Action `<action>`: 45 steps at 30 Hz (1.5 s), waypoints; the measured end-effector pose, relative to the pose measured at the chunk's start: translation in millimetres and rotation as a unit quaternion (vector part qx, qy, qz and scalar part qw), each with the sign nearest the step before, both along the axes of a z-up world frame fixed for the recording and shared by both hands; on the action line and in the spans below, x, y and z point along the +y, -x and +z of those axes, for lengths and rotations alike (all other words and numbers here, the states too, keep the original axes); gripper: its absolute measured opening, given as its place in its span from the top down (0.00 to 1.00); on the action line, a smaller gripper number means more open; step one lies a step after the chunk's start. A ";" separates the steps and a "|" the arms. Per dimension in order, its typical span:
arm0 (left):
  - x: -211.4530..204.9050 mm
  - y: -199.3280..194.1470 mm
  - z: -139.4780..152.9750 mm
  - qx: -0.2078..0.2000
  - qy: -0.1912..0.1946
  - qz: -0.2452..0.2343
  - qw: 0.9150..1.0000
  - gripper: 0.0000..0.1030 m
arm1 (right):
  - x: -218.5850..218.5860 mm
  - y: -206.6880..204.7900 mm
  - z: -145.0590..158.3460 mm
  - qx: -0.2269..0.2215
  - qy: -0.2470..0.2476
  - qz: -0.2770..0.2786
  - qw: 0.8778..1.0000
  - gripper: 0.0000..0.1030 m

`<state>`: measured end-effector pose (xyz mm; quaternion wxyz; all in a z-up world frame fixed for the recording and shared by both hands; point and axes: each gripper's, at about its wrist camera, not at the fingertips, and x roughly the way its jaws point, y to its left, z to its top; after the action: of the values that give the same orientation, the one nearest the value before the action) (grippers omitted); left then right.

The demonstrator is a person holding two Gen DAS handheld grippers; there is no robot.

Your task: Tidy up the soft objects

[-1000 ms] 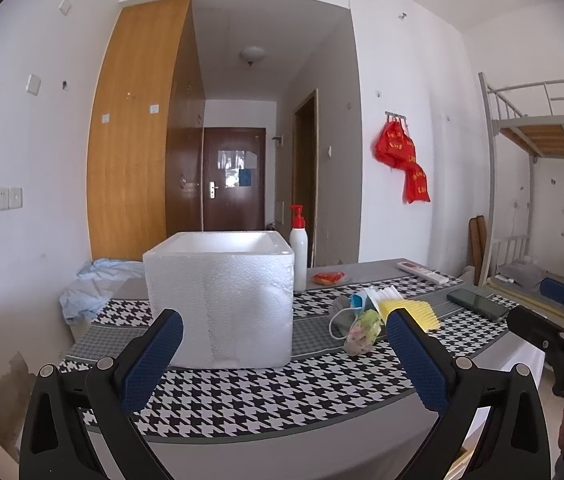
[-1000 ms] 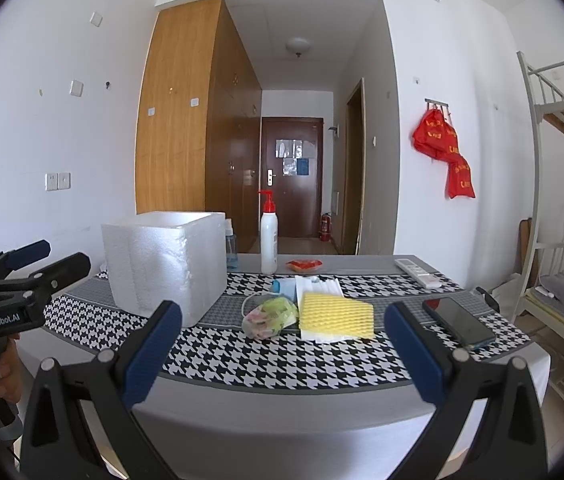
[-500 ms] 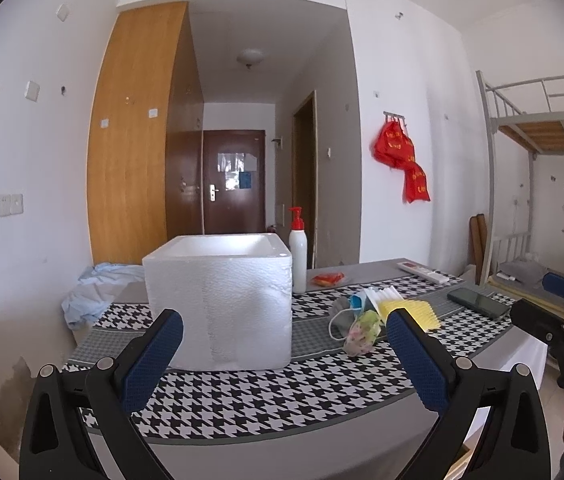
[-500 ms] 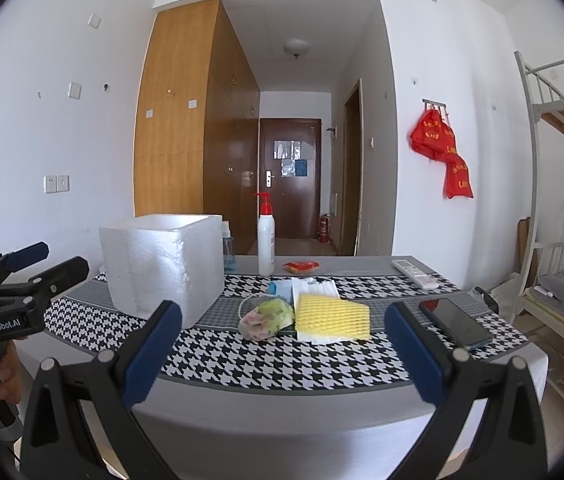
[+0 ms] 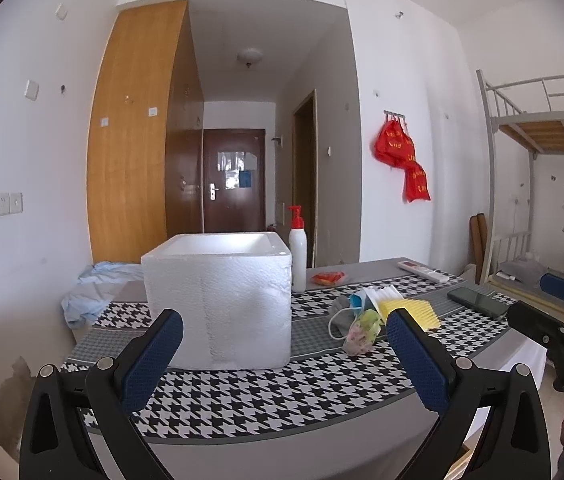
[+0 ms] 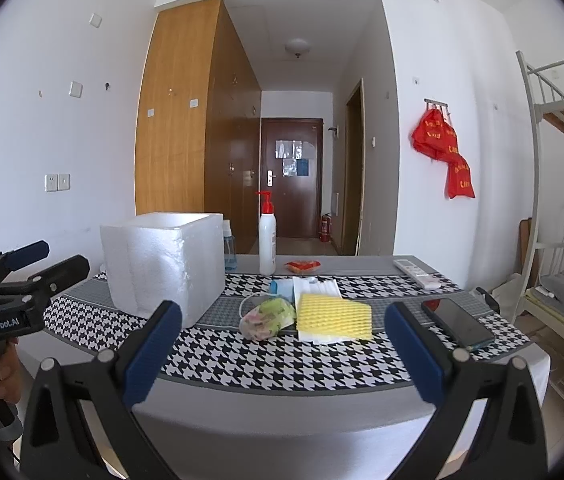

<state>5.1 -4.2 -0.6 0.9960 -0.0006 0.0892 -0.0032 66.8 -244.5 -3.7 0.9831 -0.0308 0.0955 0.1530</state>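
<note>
Right of the box point(image 6: 162, 264): masks point(image 6: 268, 314), yellow sponge point(image 6: 334, 316), phone point(image 6: 458, 324); left gripper point(image 5: 282, 356) and right gripper point(image 6: 282, 352) released, empty.

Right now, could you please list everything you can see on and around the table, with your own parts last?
foam box: 1, white, left on the table, open top
pump bottle: 1, white with red pump, behind the box
small bottle: 1, bluish, beside the box
red packet: 1, far table edge
face masks: several, floral and pale, centre
yellow foam sleeve: 1, right of the masks
phone: 1, dark, right side
remote: 1, white, far right
blue cloth: 1, past the table's left end
left gripper: jaws open
right gripper: jaws open
</note>
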 end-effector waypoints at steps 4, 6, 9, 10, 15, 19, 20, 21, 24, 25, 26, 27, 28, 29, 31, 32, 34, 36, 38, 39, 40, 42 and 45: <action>0.9 -4.2 0.6 0.002 0.002 -0.001 1.000 0.01 | -0.9 -7.2 0.4 0.009 0.000 0.000 1.000 0.01; 2.3 -7.1 1.3 0.003 0.006 -0.002 1.000 0.01 | -2.2 -11.1 0.0 0.011 -0.002 0.000 1.000 0.01; 1.6 -14.8 1.3 0.008 0.008 -0.004 1.000 0.01 | -4.7 -20.5 -1.3 0.016 -0.001 -0.003 1.000 0.01; 0.6 -18.9 1.1 0.011 0.007 -0.004 1.000 0.01 | -4.5 -22.6 -2.2 0.017 0.000 -0.004 1.000 0.01; -6.8 -35.6 -0.6 0.028 0.005 -0.015 0.999 0.01 | -5.8 -39.1 -4.9 0.028 0.006 -0.012 1.000 0.01; -13.9 -46.0 -0.6 0.038 -0.003 -0.031 0.999 0.01 | -6.8 -52.9 -6.8 0.036 0.014 -0.016 0.999 0.01; -15.8 -50.1 -1.3 0.042 -0.005 -0.034 0.999 0.01 | -6.7 -56.4 -7.0 0.039 0.015 -0.017 0.999 0.01; -17.7 -53.9 -1.6 0.046 -0.006 -0.037 0.998 0.01 | -6.7 -60.2 -7.3 0.041 0.016 -0.019 0.999 0.01; -22.4 -67.7 -4.0 0.063 -0.010 -0.050 0.997 0.01 | -10.5 -72.5 -9.2 0.049 0.014 -0.024 0.998 0.01; -23.8 -71.8 -4.7 0.068 -0.012 -0.052 0.996 0.01 | -11.5 -76.2 -9.5 0.051 0.013 -0.025 0.998 0.01; -24.7 -76.3 -5.2 0.072 -0.013 -0.053 0.996 0.01 | -12.6 -80.4 -10.3 0.054 0.012 -0.025 0.998 0.01; -25.7 -80.8 -5.7 0.076 -0.013 -0.056 0.995 0.01 | -13.9 -85.0 -11.4 0.058 0.013 -0.027 0.998 0.01; -26.1 -83.7 -6.1 0.079 -0.013 -0.059 0.995 0.01 | -14.6 -88.3 -12.0 0.060 0.013 -0.028 0.998 0.01; -27.3 -87.4 -6.8 0.083 -0.014 -0.062 0.994 0.01 | -15.7 -91.0 -13.2 0.062 0.013 -0.028 0.998 0.01; -30.5 -93.7 -8.5 0.089 -0.016 -0.067 0.994 0.01 | -18.3 -98.6 -15.3 0.068 0.010 -0.029 0.997 0.01; -31.9 -97.0 -9.5 0.091 -0.017 -0.069 0.993 0.01 | -19.4 -101.3 -16.1 0.071 0.010 -0.030 0.997 0.01; -35.1 -102.4 -11.3 0.096 -0.019 -0.072 0.993 0.01 | -22.5 -108.2 -18.3 0.077 0.009 -0.033 0.996 0.01; -37.9 -108.4 -13.4 0.103 -0.022 -0.078 0.991 0.01 | -24.3 -113.9 -19.9 0.082 0.009 -0.034 0.996 0.01; -41.3 -114.8 -15.5 0.112 -0.024 -0.083 0.990 0.01 | -25.9 -120.1 -22.7 0.087 0.008 -0.035 0.996 0.01; -42.9 -118.4 -16.3 0.117 -0.026 -0.086 0.989 0.01 | -26.2 -122.5 -24.3 0.090 0.008 -0.034 0.995 0.01; -44.6 -121.7 -17.8 0.122 -0.027 -0.089 0.988 0.01 | -26.8 -126.2 -26.4 0.092 0.007 -0.034 0.995 0.01; -48.3 -128.6 -20.9 0.134 -0.030 -0.093 0.986 0.01 | -28.2 -131.9 -30.5 0.101 0.005 -0.034 0.994 0.01; -51.3 -137.3 -25.0 0.145 -0.034 -0.092 0.985 0.01 | -29.6 -139.1 -34.8 0.109 0.003 -0.036 0.993 0.01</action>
<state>142.5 -55.5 -25.6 0.9674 0.0408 0.2325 -0.0921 205.9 -274.1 -38.5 0.9716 -0.0137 0.2038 0.1193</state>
